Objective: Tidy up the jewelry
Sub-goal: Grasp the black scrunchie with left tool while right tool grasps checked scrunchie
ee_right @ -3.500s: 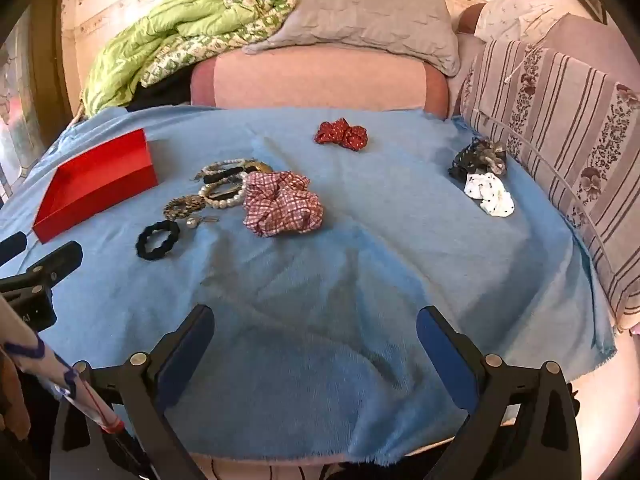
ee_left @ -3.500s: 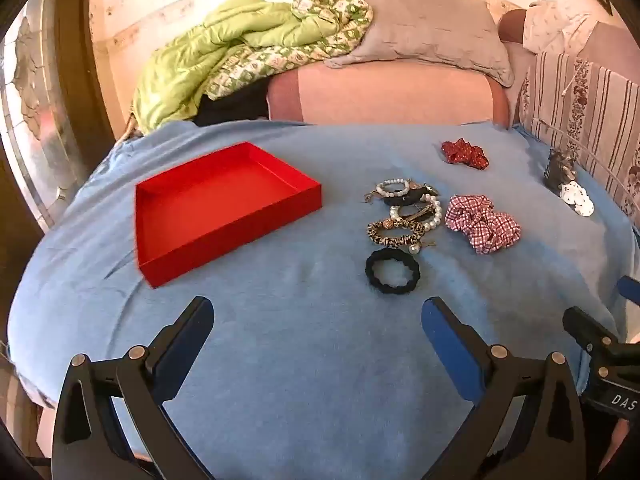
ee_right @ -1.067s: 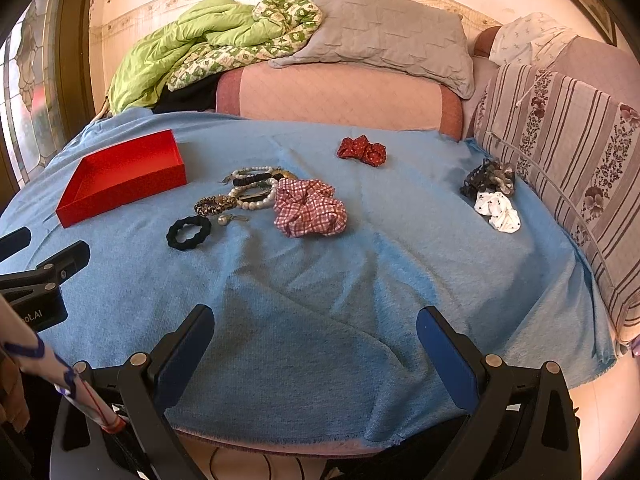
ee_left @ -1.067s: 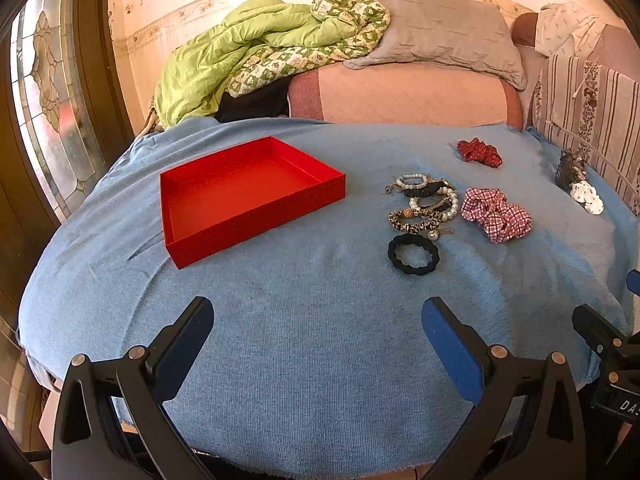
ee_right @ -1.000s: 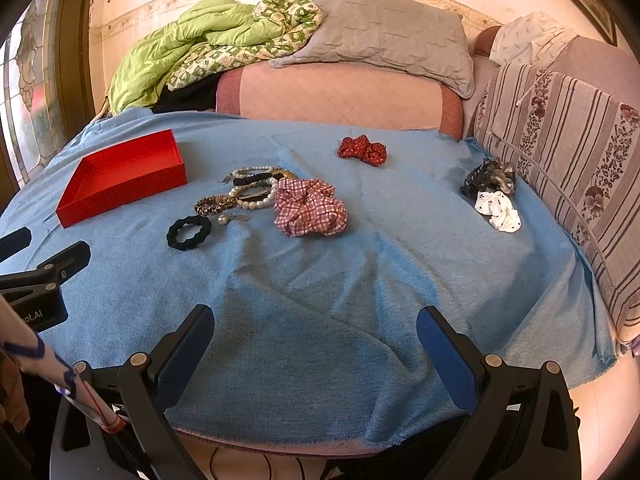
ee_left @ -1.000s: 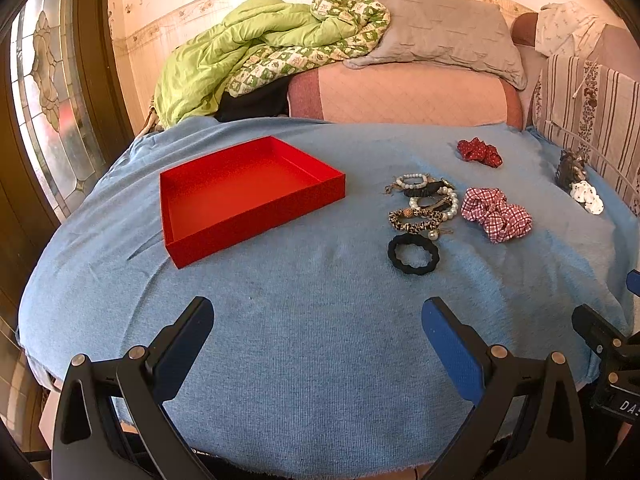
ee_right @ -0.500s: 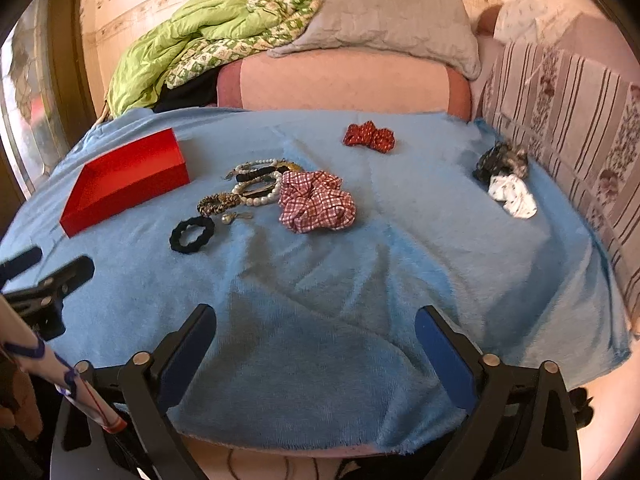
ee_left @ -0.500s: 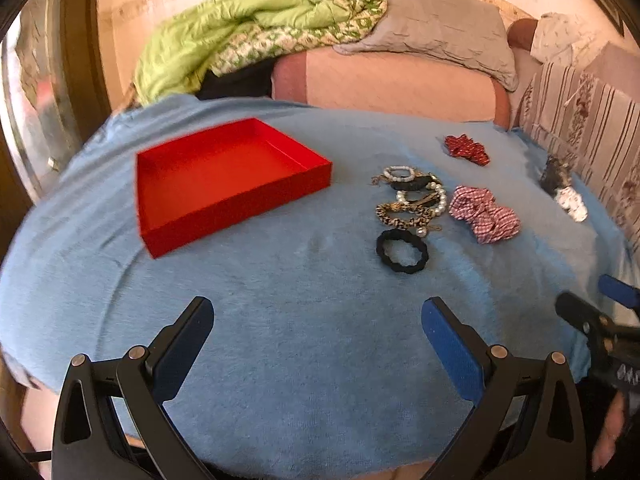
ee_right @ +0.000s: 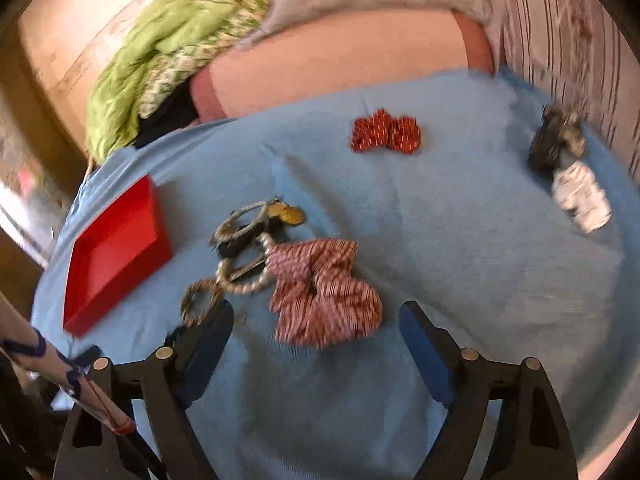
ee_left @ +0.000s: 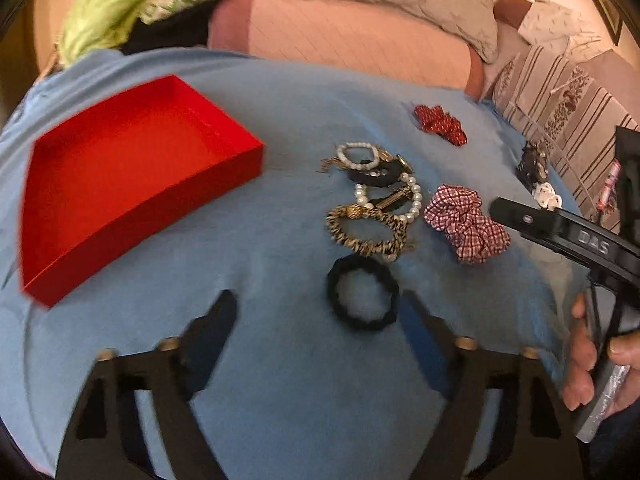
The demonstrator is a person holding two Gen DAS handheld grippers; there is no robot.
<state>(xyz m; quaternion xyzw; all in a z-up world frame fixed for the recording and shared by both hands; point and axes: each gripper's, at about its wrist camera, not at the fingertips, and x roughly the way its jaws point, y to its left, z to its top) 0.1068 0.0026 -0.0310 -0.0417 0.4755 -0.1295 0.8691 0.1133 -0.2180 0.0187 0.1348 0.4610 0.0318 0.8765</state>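
Both grippers' jaws are closing with nothing pressed between them. The left gripper (ee_left: 316, 316) hangs over blue cloth (ee_left: 280, 360) — a black ring-shaped scrunchie (ee_left: 363, 293) lies just ahead of its right jaw. Beyond sits a leopard-print band (ee_left: 366, 230), then pearl bracelets (ee_left: 390, 196). A checked scrunchie (ee_right: 322, 294) lies ahead of the right gripper (ee_right: 316, 318), between its jaws. The red tray (ee_left: 132, 176) lies far left.

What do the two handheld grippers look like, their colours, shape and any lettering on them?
Both the left gripper and the right gripper have black angular plastic frames with cut-out openings, round metal pins at the joints, and two fingers faced with blue pads. In the left wrist view, the right gripper's black finger carries pale lettering, only partly readable.
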